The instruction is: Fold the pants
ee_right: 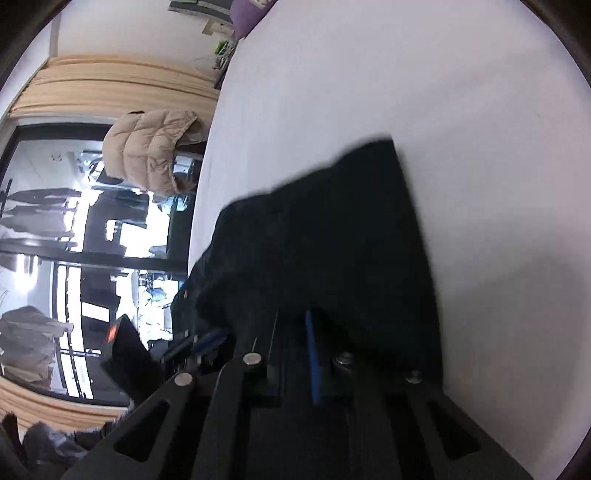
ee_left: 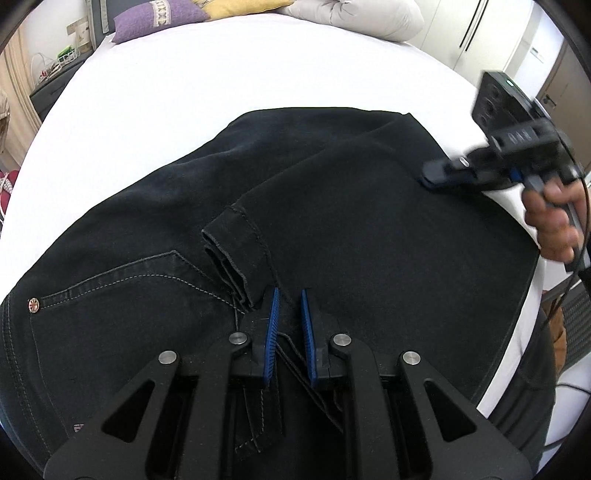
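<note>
Black pants point(ee_left: 332, 221) lie folded on a white bed point(ee_left: 221, 74), with a leg hem point(ee_left: 236, 254) laid across the seat near a stitched back pocket point(ee_left: 122, 277). My left gripper point(ee_left: 290, 310) points down at the near middle, its blue pads point(ee_left: 273, 317) shut on black cloth just beside that hem. My right gripper point(ee_left: 428, 177), held by a hand point(ee_left: 550, 225), has its fingers together on the pants' right fold edge. The blurred right wrist view shows dark pants cloth point(ee_right: 332, 221) running between the right gripper's point(ee_right: 291, 332) jaws.
Purple point(ee_left: 159, 18), yellow point(ee_left: 240, 5) and pale grey pillows point(ee_left: 362, 18) sit at the bed's head. A dark nightstand point(ee_left: 48, 88) stands left and wardrobe doors point(ee_left: 480, 29) right. A beige puffer jacket point(ee_right: 151, 151) hangs beside the bed, before a window.
</note>
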Tool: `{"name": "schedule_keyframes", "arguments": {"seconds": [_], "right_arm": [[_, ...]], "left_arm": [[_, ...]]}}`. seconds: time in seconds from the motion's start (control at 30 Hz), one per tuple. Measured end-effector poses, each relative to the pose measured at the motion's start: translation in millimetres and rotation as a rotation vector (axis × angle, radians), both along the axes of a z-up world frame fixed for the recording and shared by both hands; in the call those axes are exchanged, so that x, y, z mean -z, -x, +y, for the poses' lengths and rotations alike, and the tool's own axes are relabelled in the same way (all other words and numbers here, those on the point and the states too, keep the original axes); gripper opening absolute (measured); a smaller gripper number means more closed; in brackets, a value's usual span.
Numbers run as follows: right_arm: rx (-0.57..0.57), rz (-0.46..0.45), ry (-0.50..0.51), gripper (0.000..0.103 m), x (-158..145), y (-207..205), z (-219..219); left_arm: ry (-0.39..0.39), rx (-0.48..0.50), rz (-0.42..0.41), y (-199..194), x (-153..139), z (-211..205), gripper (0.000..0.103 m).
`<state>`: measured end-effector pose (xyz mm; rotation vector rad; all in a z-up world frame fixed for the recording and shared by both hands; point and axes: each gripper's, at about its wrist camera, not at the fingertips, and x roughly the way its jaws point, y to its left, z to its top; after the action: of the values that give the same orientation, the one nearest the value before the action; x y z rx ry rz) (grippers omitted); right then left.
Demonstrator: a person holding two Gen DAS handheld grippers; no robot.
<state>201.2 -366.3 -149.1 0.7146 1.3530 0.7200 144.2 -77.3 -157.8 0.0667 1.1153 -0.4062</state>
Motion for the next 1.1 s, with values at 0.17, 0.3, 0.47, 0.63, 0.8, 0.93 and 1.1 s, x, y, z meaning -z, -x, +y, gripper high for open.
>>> {"name": "schedule_keyframes", "arguments": {"seconds": [0.17,0.3,0.47,0.63,0.8,0.93,1.1], "right_arm": [[-0.026,-0.013,0.014,0.011,-5.7,42.4,-9.8],[-0.013,-0.013,0.025,0.011,-8.1,73.9,-16.1],[0.047,-0.033,0.063,0.011,-14.3,104.0,-19.3],[0.142,-0.052,0.103,0.0,-5.8,116.4,-23.8],[0.23,-0.07,0.085,0.0,-3.3,120.7,-29.4],[0.273,-0.071,0.144,0.0,-10.1,122.0,-22.0],[0.361,-0.041,0.187,0.0,-12.0,124.0,-20.0]], "left_arm": [[0.005,-0.001,-0.006,5.0,-0.8,4.3,0.012],[0.012,-0.002,-0.016,7.5,4.9,8.4,0.012],[0.034,-0.006,-0.024,10.8,8.0,14.6,0.012],[0.048,-0.002,-0.042,15.1,8.0,21.6,0.012],[0.074,-0.003,-0.058,21.3,6.2,29.9,0.012],[0.135,-0.028,-0.053,24.9,1.9,43.2,0.012],[0.261,-0.135,-0.028,48.9,-22.5,78.8,0.013]]}}
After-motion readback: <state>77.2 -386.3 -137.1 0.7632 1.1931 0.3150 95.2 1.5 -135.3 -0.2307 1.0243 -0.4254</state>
